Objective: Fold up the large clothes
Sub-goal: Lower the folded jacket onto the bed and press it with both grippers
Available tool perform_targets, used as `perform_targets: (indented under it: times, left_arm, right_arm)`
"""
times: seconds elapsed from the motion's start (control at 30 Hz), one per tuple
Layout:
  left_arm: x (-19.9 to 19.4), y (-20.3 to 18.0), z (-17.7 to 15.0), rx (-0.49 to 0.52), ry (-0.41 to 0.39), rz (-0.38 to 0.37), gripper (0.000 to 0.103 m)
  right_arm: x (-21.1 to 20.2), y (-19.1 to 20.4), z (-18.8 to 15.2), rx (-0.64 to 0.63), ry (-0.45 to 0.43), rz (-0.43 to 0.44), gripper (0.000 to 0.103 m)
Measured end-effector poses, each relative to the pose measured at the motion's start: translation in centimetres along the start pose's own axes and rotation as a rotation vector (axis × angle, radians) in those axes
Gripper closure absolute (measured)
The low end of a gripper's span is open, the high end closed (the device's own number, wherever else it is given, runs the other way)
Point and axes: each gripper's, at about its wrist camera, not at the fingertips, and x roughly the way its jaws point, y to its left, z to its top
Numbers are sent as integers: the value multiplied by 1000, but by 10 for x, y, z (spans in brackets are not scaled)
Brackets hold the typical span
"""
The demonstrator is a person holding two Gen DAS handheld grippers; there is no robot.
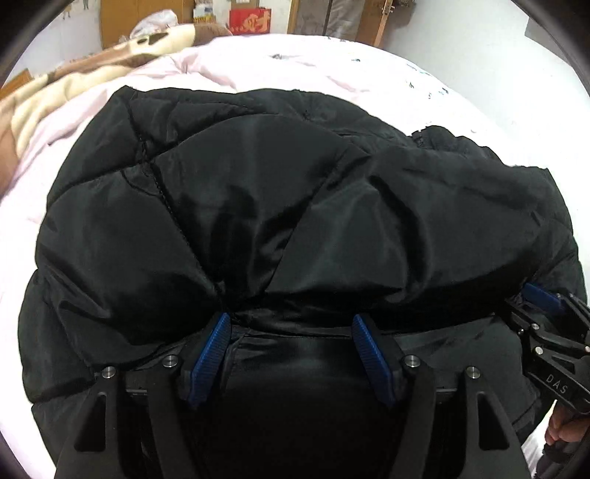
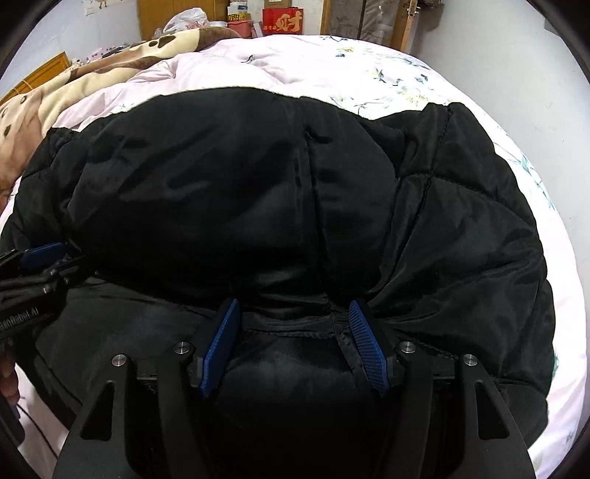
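A large black quilted puffer jacket lies on the bed and fills both views. Its near part is doubled over, with a fold edge running between the fingers of each gripper. My left gripper has its blue-padded fingers wide apart, straddling that edge with fabric between them, not pinched. My right gripper stands the same way, open over the fold edge. The right gripper also shows at the right edge of the left wrist view; the left gripper shows at the left edge of the right wrist view.
The jacket rests on a pale pink floral quilt covering the bed. A brown and cream blanket lies bunched at the far left. Wooden furniture, boxes and a red bag stand beyond the bed's far side.
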Motion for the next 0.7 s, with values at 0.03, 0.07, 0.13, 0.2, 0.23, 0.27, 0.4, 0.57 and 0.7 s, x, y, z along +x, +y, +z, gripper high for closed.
perform_targets:
  times: [0.03,0.07,0.13,0.2,0.23,0.27,0.4,0.57,0.7]
  left_arm:
    - [0,-1,1,11,3,6,35]
    - [-1,-3,0,25,1,16,35]
    - [-12,0,5,0,2,-2,35]
    - [-28,8,10,-22,-6,-43,35]
    - [-40,14,11,-30,-25,-53,36]
    - [-50,19,12,-28,-52,-33,36]
    - [-75,44,8,-15,-156,106,36]
    - [-29,59,-7,11,-55,136,35]
    - [-12,72,-9,-48,-19,88,35]
  right_arm:
    - [0,1,0,-4,2,0,41]
    - [-2,1,0,-6,5,0,41]
    - [-5,0,2,-10,26,8,41]
    - [-21,-8,12,-8,32,52,42]
    - [-34,-15,17,5,8,72,42]
    - [-47,-22,18,15,-34,64,42]
    - [-75,-50,16,24,-95,-6,42]
    - [-27,-67,4,39,12,-10,42]
    - [-3,-66,-3,66,19,-6,42]
